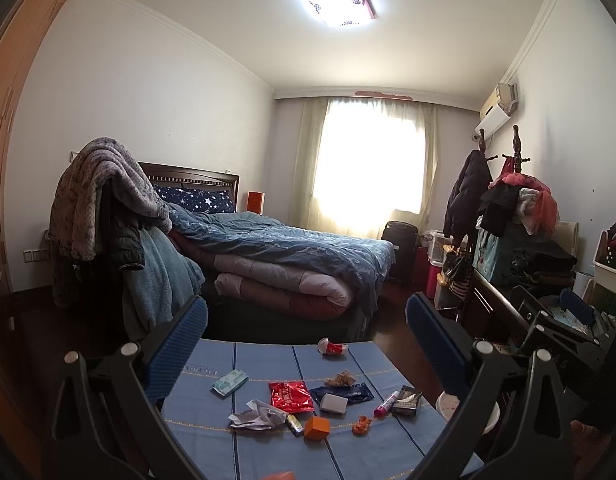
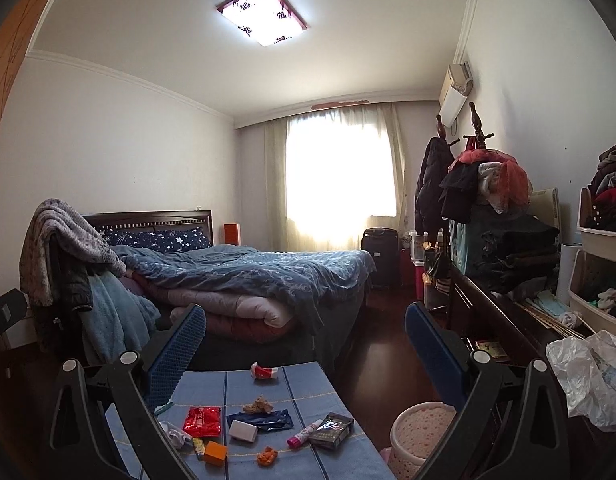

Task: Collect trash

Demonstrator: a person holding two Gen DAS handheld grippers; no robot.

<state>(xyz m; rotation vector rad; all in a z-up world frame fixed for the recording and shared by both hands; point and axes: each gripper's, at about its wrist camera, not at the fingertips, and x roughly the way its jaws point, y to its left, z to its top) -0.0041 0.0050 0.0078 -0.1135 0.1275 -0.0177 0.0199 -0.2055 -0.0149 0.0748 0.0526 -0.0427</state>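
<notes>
Trash lies scattered on a blue striped cloth table: a red foil wrapper, crumpled white paper, an orange box, a dark blue wrapper, a pink-capped tube, a dark packet, orange peel and a crushed red-and-white cup. A pink waste bin stands right of the table. My left gripper and right gripper are open and empty, held above the table.
A bed with blue bedding stands beyond the table. A chair draped with clothes is at the left. A dark cabinet piled with clothes and a white plastic bag runs along the right wall.
</notes>
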